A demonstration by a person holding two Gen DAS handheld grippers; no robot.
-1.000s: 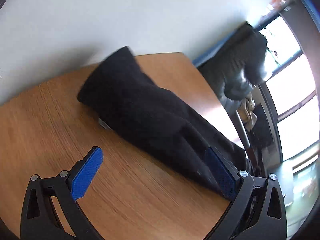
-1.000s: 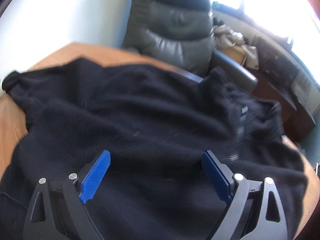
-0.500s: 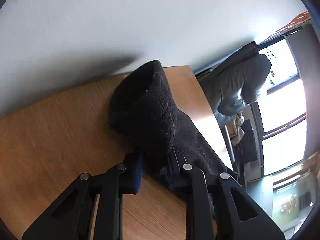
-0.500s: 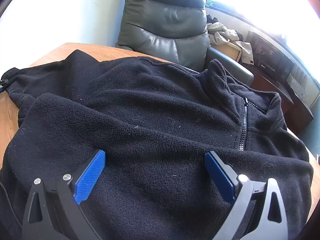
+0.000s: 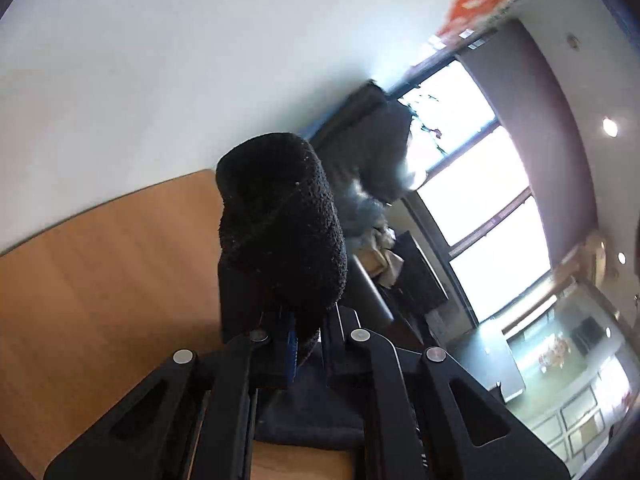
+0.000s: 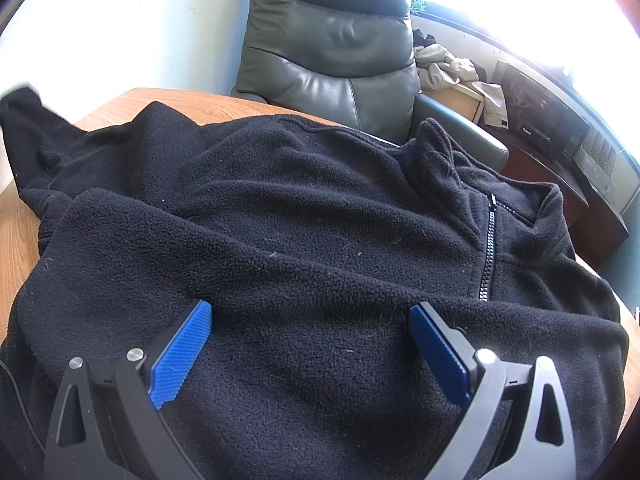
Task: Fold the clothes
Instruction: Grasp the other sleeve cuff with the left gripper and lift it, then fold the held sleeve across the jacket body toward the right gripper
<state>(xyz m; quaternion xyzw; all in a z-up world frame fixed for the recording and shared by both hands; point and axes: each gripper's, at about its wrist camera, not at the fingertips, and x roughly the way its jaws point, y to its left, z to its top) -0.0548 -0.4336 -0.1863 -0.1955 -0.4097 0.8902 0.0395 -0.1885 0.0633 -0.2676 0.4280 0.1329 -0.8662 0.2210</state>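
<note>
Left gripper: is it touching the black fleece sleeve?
Touching. The left wrist view shows the left gripper shut on the sleeve, fleece pinched between its fingers.

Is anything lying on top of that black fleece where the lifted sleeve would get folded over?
Nothing visible does. The left gripper is shut on the sleeve, raised off the wooden table. The black fleece jacket body lies bare; only the open right gripper hovers over its near part.

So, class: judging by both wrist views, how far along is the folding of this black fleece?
Barely begun. Done: the fleece jacket lies spread on the wooden table. In hand: the left gripper is shut on a sleeve. Left: every fold; the right gripper is open above the body.
</note>
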